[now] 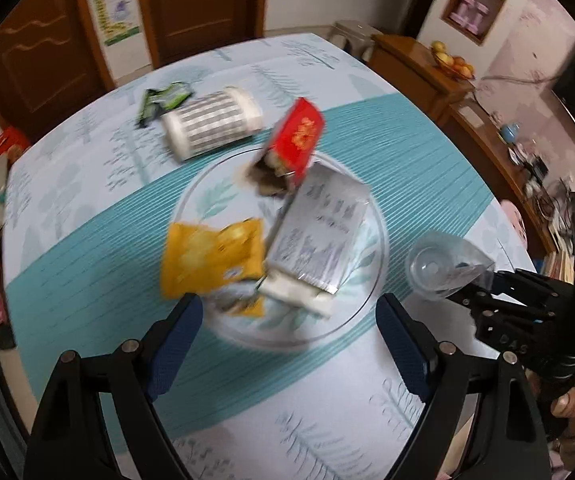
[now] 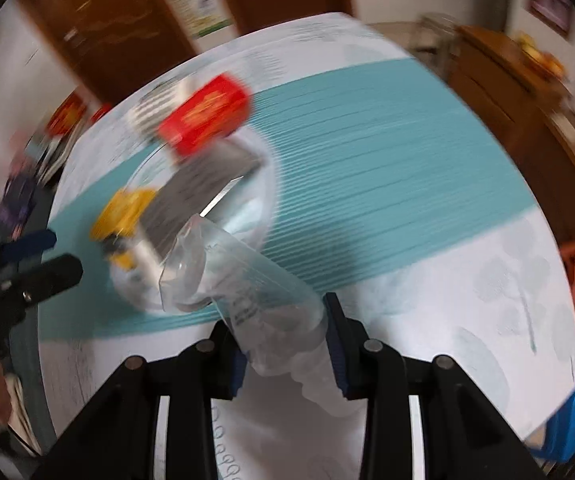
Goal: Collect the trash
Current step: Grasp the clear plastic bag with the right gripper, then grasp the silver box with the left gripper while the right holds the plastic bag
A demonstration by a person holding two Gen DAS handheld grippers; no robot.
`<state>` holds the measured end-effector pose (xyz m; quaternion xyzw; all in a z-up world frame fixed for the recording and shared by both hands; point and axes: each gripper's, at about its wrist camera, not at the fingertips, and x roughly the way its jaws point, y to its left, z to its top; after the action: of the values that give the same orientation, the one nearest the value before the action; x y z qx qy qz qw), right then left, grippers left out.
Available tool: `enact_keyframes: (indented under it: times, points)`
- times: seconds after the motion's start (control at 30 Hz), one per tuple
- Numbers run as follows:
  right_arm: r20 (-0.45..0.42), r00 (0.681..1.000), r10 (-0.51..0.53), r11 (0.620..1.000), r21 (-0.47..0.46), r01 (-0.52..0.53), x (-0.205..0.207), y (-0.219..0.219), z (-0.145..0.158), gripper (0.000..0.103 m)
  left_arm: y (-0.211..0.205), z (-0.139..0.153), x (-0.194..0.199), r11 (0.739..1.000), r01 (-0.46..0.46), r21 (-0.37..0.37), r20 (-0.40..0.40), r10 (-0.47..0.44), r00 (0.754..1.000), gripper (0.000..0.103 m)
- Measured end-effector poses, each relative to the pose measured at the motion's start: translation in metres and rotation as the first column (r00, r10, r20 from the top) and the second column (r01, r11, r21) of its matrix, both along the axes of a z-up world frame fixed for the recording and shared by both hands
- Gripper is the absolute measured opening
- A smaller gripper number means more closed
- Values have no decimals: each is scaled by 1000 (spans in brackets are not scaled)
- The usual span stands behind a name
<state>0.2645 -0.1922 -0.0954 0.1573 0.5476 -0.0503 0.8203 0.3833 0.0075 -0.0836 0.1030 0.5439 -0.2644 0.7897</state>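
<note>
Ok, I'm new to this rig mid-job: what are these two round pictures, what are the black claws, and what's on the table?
Each picture comes from a fisheye camera riding on a hand-held gripper, looking along its two fingers. A person holds one in each hand. The left gripper is open and empty above a clear glass plate piled with trash: a red box, a silver packet and a yellow wrapper. Behind it lie a striped can and a green wrapper. The right gripper is closed on a clear plastic cup, also visible at the right of the left view.
</note>
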Motion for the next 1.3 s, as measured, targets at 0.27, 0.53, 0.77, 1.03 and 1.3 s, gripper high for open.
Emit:
enact_keyframes:
  times: [0.27,0.53,0.77,1.03,1.3]
  points:
    - [14,989,-150,987,53,149,-19,-33,7,34,-53,-26,34,991,109,80,-25,-107,994,87]
    - [11,983,-185,980,76,184,-25,-33,3,34,-79,-60,44,967,175,186,-62,-166,984,87]
    - [10,984,-180,980,84,178,-26,-27,0,34,-96,-69,35,944,205,258,-2,-212,977,78]
    - [9,984,-181,979,98,179,-30,-27,-1,34,-104,-62,20,928,254,274,47,-277,960,59]
    - [12,984,-180,978,106,177,-37,-32,3,34,-93,-36,-2,950,255,181,24,-264,964,59]
